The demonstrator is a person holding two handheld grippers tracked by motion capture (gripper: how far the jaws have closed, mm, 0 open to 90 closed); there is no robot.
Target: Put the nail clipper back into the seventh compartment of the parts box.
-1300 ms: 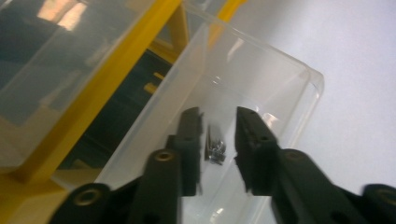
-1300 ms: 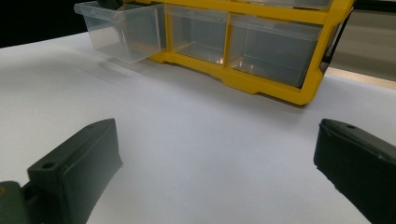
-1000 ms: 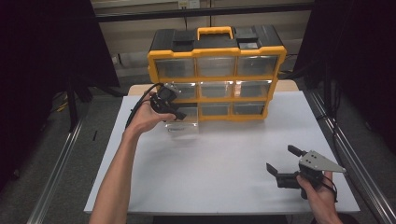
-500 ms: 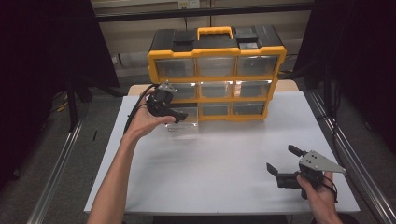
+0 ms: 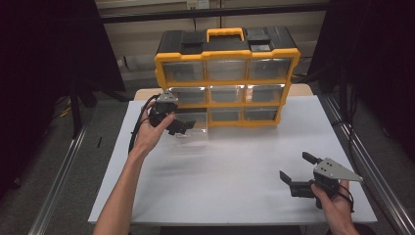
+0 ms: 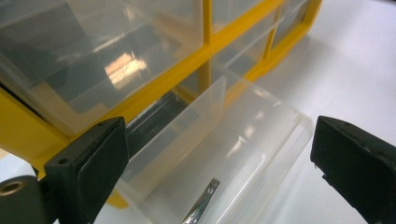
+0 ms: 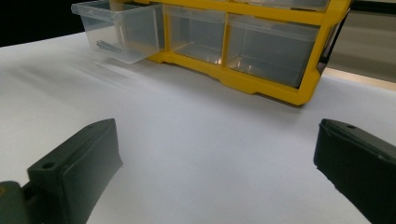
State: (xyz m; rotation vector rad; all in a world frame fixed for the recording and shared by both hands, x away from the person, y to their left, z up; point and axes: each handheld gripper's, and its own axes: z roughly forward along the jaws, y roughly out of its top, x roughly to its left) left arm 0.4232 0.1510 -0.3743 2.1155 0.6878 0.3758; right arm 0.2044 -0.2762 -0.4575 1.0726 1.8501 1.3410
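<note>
Where left gripper (image 5: 182, 128) gapes — clear plastic drawer (image 6: 224, 154), thin metal piece (image 6: 201, 205) inside.

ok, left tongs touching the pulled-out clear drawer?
Apart. In the left gripper view the left tongs stand wide open, the drawer lying between them with gaps at both sides.

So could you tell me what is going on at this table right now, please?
A person works at a yellow drawer organizer. The left hand-held gripper, jaws open, hovers at the pulled-out bottom-left clear drawer, which holds a small metal piece. The right hand-held gripper sits open over the white table, holding nothing.
</note>
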